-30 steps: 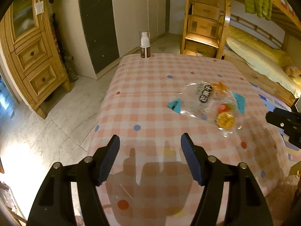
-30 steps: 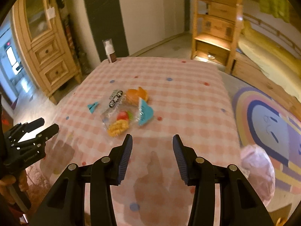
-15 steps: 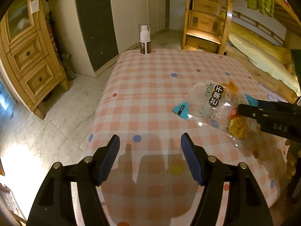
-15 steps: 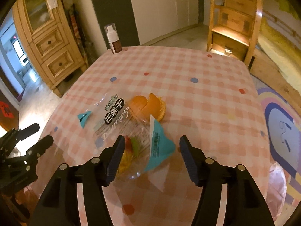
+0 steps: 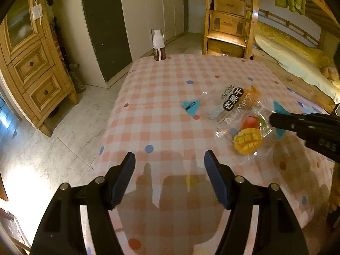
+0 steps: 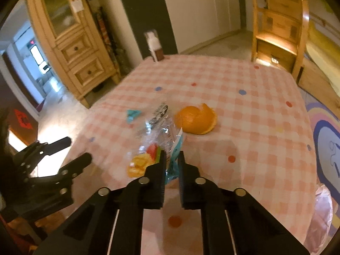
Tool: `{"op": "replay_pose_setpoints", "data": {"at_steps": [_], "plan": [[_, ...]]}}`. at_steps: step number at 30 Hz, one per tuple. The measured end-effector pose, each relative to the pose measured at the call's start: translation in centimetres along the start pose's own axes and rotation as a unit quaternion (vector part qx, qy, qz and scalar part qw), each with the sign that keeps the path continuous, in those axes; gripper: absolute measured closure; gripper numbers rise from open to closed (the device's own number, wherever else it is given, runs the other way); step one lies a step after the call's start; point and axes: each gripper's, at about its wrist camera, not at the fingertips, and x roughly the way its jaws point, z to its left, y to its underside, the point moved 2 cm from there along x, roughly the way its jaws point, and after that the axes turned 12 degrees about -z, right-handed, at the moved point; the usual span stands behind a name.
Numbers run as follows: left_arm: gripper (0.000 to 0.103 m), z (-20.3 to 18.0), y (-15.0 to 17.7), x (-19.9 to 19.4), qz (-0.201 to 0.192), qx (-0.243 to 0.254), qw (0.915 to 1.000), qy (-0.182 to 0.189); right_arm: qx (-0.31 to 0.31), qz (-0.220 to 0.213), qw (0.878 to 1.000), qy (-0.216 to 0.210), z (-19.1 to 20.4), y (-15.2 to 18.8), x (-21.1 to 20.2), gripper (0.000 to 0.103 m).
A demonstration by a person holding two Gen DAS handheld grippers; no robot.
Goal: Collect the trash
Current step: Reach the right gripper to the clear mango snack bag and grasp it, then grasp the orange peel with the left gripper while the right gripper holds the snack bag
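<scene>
On the desk [image 5: 170,85], under its pink checked cloth, the things lie as follows in the left wrist view, left to right. A white bottle [image 5: 158,46] stands upright at the far left corner, well apart from the rest. Near the middle lies a small blue scrap [image 5: 191,106], flat and alone. Just right of it is the clear mango wrapper [image 5: 240,114], its long axis running from the far left, where the black label sits, down to the near right, where the printed mango faces the camera. An orange peel [image 6: 196,119] shows beside the wrapper's far end in the right wrist view, touching or nearly touching it; which one cannot be told.

The left tool [image 5: 170,170] hangs over the near edge of the desk with its jaws spread wide and nothing between them.

The right tool [image 6: 171,165] comes in from the right side. Its jaws have just been closing and now pinch the wrapper's blue near end between the pads. The wrapper stretches away from the tool toward the far left, its label end pointing at the bottle corner. The right wrist view is a little blurred.
</scene>
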Motion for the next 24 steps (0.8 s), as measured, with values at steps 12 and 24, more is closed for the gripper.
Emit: {"op": "replay_pose_setpoints", "data": {"at_steps": [12, 24], "plan": [[0.032, -2.5, -0.9, -2.3, -0.016, 0.012, 0.9996, 0.018, -0.01, -0.119, 0.986, 0.113, -1.6, -2.4, -10.8, 0.099], [0.036, -8.4, -3.6, 2.8, -0.008, 0.037, 0.9963, 0.077, 0.013, -0.115, 0.974, 0.194, -7.3, -1.0, -10.6, 0.099]]}}
